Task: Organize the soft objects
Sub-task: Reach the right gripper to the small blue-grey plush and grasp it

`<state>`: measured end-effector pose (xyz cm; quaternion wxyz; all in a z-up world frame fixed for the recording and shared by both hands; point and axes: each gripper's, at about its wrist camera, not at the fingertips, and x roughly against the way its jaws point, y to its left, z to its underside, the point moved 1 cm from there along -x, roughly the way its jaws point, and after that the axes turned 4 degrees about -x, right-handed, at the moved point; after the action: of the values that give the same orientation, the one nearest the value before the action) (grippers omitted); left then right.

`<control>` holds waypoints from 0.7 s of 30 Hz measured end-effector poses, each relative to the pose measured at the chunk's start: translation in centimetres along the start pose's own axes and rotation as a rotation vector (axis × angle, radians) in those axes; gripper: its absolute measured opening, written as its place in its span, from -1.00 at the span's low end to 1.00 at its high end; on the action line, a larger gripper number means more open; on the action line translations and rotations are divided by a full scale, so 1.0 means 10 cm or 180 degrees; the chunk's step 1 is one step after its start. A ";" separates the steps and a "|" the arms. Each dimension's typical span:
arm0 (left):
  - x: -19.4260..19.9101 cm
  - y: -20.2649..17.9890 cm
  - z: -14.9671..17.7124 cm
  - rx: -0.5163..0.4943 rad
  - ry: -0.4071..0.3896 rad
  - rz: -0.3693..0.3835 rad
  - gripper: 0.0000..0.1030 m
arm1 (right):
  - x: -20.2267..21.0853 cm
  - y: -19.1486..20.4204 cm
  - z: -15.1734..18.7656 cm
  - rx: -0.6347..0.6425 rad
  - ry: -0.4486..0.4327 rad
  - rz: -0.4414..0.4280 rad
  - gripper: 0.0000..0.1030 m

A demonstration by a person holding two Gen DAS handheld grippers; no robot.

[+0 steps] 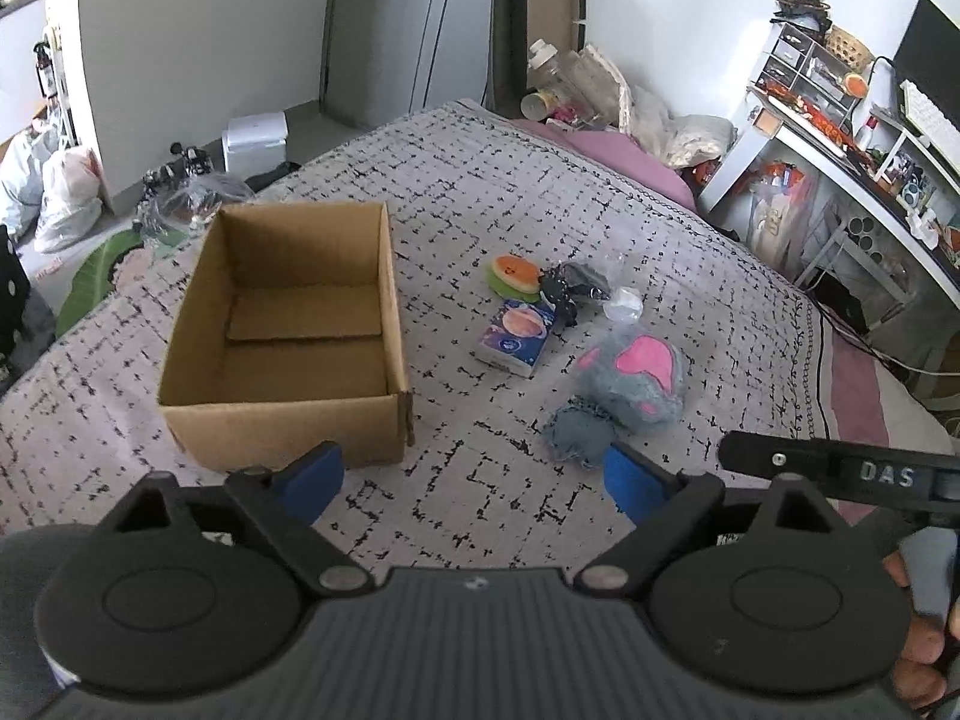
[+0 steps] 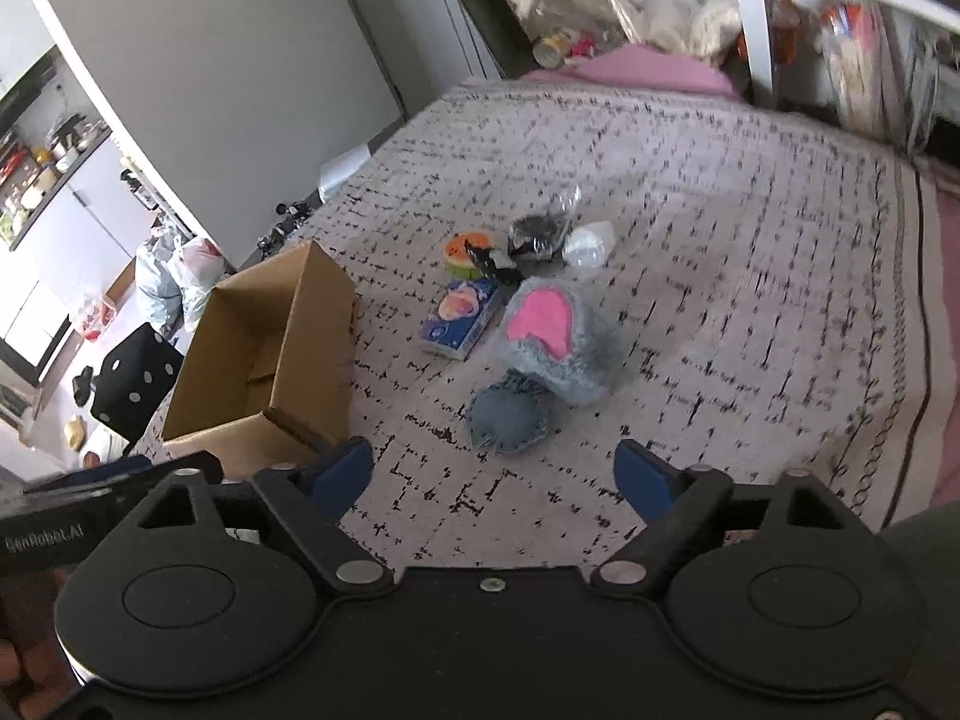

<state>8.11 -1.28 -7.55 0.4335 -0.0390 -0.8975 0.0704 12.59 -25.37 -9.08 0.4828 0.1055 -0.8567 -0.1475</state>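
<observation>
An open cardboard box (image 1: 288, 330) (image 2: 270, 360) stands on the patterned bedspread (image 1: 480, 192), with only a loose cardboard sheet inside. Right of it lie several soft things: a grey plush with a pink patch (image 1: 636, 375) (image 2: 555, 339), a small denim cushion (image 1: 579, 435) (image 2: 510, 420), a blue tissue pack (image 1: 519, 336) (image 2: 462, 321), an orange-and-green toy (image 1: 513, 276) (image 2: 465, 252) and a black item in clear plastic (image 1: 576, 285) (image 2: 537, 237). My left gripper (image 1: 474, 474) hovers open near the box's front corner. My right gripper (image 2: 495, 477) is open just short of the denim cushion. Neither holds anything.
A cluttered white desk and shelves (image 1: 840, 138) stand to the right of the bed. Bags and bottles (image 1: 576, 90) pile at the bed's far end. White plastic bags (image 1: 54, 192) and a leaf-shaped mat (image 1: 90, 282) lie on the floor to the left.
</observation>
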 end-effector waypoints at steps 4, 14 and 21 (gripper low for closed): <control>-0.16 -0.03 0.01 0.0030 0.0056 0.0010 0.62 | -0.17 -0.02 -0.03 -0.0154 0.0065 0.0014 0.48; -0.54 -0.05 -0.02 0.0134 0.0226 0.0086 0.35 | -0.58 -0.17 -0.09 -0.0510 0.0195 0.0086 0.48; -0.89 -0.05 -0.08 0.0180 0.0279 0.0103 0.23 | -0.79 -0.21 -0.08 -0.0615 0.0266 0.0093 0.45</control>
<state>14.24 -2.89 -13.85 0.4722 -0.0443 -0.8746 0.1010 17.44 -24.93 -15.71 0.5281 0.0520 -0.8191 -0.2179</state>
